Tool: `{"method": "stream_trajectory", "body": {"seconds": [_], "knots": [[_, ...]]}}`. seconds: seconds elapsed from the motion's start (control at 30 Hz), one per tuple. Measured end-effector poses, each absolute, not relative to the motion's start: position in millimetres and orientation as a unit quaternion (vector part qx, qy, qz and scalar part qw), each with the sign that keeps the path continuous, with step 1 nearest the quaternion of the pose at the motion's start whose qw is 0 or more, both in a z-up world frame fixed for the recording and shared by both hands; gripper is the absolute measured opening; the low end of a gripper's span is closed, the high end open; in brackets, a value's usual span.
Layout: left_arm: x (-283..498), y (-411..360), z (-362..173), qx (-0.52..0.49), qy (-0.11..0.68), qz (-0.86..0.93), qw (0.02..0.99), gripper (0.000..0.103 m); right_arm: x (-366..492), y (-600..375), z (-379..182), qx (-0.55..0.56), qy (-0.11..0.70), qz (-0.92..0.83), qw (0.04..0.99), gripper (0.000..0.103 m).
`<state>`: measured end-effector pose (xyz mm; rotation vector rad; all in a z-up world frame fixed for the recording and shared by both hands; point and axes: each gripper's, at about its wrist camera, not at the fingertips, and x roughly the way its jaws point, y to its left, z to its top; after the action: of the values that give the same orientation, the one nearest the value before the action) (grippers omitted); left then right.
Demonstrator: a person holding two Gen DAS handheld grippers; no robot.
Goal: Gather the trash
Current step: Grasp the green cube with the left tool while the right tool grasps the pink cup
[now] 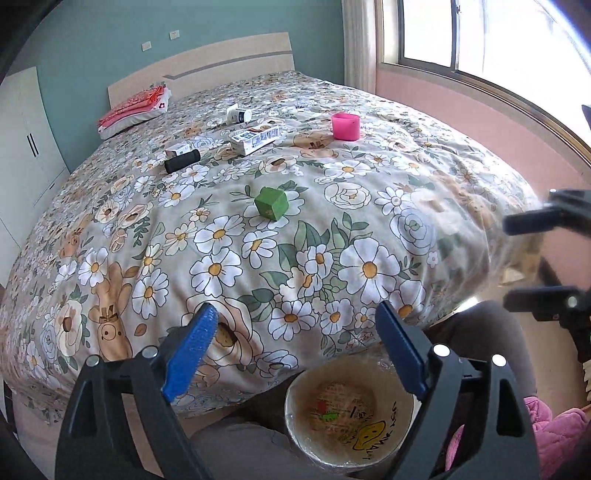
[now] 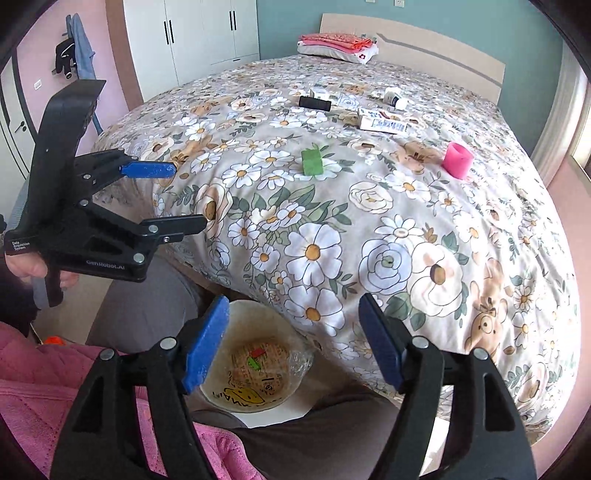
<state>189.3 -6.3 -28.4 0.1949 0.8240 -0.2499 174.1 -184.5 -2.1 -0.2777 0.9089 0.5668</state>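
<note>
A round bin point(image 1: 349, 413) point(image 2: 255, 363) lined with clear plastic stands on the floor at the foot of the bed, with printed paper scraps in its bottom. My left gripper point(image 1: 295, 314) point(image 2: 186, 195) hangs above it, open and empty. My right gripper point(image 2: 293, 302) point(image 1: 511, 262) is beside it, also open with nothing between its jaws. On the floral bedspread lie a green block point(image 1: 271, 203) point(image 2: 312, 160), a pink cup point(image 1: 345, 126) point(image 2: 458, 160), a black cylinder point(image 1: 182, 161) point(image 2: 314, 103), a white carton point(image 1: 255, 138) point(image 2: 384, 123), a white tube point(image 1: 238, 113) point(image 2: 395, 98) and a small box point(image 1: 177, 149).
Folded red cloths on a pillow point(image 1: 135, 110) point(image 2: 338, 44) sit by the headboard. A white wardrobe point(image 2: 192, 33) stands left of the bed, a window point(image 1: 480, 37) to its right. A person's grey trouser legs point(image 2: 147, 306) and pink quilted sleeve point(image 2: 37, 376) flank the bin.
</note>
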Motion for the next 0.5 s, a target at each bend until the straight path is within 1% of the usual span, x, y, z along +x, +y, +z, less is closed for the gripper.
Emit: {"method": "stream_trajectory", "body": {"seconds": [0.23, 0.4, 0.5], "knots": [[237.6, -2.8, -37.2, 0.124, 0.372, -0.162, 0.906, 0.089, 230.5, -213.2, 17.1, -0.115, 0.397, 0.248, 0.876, 0.075], [270.7, -4.9, -42.8, 0.132, 0.353, -0.202, 0.904, 0.089, 287.0, -239.1, 19.3, -0.097, 0.376, 0.213, 0.897, 0.082], [292.8, -6.2, -50.1, 0.133, 0.354, -0.220, 0.899, 0.089, 325.8, -256.5, 16.1, -0.071, 0.372, 0.199, 0.904, 0.083]]}}
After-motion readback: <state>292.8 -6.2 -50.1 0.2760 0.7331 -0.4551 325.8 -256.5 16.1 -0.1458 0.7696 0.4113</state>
